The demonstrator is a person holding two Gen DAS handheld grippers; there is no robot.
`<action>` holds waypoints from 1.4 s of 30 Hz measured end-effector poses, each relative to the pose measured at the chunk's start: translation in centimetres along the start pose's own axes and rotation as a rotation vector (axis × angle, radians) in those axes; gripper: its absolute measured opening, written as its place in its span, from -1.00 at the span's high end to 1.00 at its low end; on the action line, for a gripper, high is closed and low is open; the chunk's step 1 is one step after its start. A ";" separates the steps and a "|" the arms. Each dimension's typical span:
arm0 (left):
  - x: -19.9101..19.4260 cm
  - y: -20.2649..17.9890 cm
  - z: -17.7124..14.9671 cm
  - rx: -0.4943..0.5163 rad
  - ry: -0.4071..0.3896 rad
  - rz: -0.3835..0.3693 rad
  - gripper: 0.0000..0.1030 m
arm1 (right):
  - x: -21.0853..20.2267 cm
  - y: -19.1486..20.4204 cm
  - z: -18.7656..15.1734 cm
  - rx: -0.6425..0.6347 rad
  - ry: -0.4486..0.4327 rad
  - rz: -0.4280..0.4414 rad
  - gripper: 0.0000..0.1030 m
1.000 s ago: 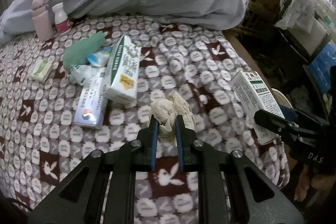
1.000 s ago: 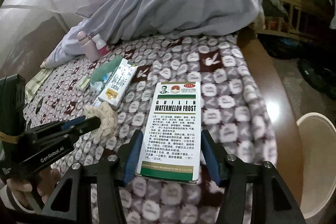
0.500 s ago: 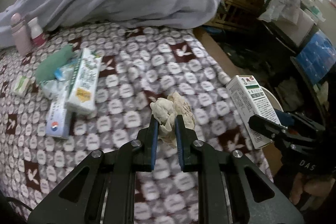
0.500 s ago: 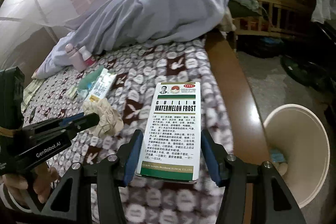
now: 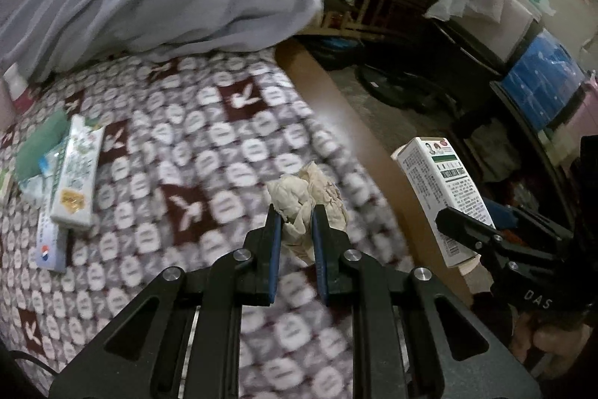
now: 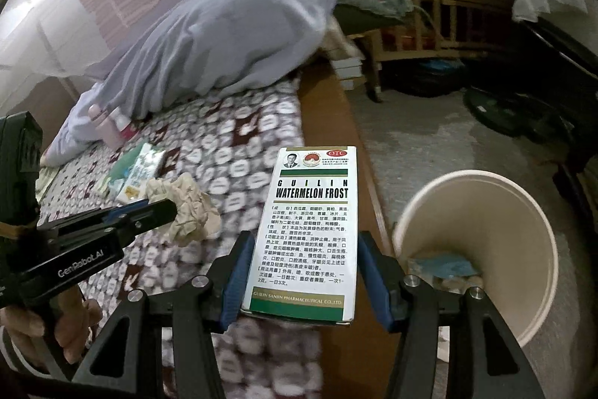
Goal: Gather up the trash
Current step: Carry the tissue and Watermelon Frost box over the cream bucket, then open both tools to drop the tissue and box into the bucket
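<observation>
Gripping crumpled tissue (image 5: 304, 197), the left tongs (image 5: 295, 212) stand nearly closed; right tongs (image 6: 306, 242) clamp the Watermelon Frost box (image 6: 306, 230) at frame centre.

The medicine box (image 6: 306, 234) carries the clearest print: a red oval at its top corner reads "OTC", and below a green band stand the words "GUILIN" and "WATERMELON FROST" in black capitals. Under that run blocks of small Chinese print, too fine to make out, and the green strip along the bottom reads "GUILIN SANJIN PHARMACEUTICAL CO., LTD". The body of the left gripper (image 6: 164, 210) bears white lettering, "GenRobot.AI". In the left wrist view the black body of the right gripper (image 5: 463, 227) shows the letters "DAS". The print on the long white carton (image 5: 74, 174) on the bed is blurred and cannot be read.
</observation>
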State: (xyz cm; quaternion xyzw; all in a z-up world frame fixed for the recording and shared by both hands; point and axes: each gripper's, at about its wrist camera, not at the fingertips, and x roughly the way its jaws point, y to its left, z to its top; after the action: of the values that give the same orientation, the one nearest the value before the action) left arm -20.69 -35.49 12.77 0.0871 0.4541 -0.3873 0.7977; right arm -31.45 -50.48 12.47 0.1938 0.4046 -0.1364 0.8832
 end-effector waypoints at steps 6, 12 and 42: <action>1.1 -3.3 0.9 0.051 0.007 -0.027 0.74 | -1.1 -3.0 -0.2 0.044 -0.009 -0.039 -0.05; 2.4 -5.8 1.5 0.088 0.022 -0.042 0.74 | -1.9 -5.7 -0.5 0.090 -0.015 -0.078 -0.05; 8.0 -13.7 2.7 0.137 0.130 -0.209 0.74 | -2.3 -14.8 -2.7 0.244 0.020 -0.185 -0.05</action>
State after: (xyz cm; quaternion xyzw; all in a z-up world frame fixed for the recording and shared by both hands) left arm -26.17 -50.51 10.94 0.1184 0.4840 -0.4918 0.7140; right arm -40.57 -62.22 9.20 0.2630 0.4099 -0.2632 0.8328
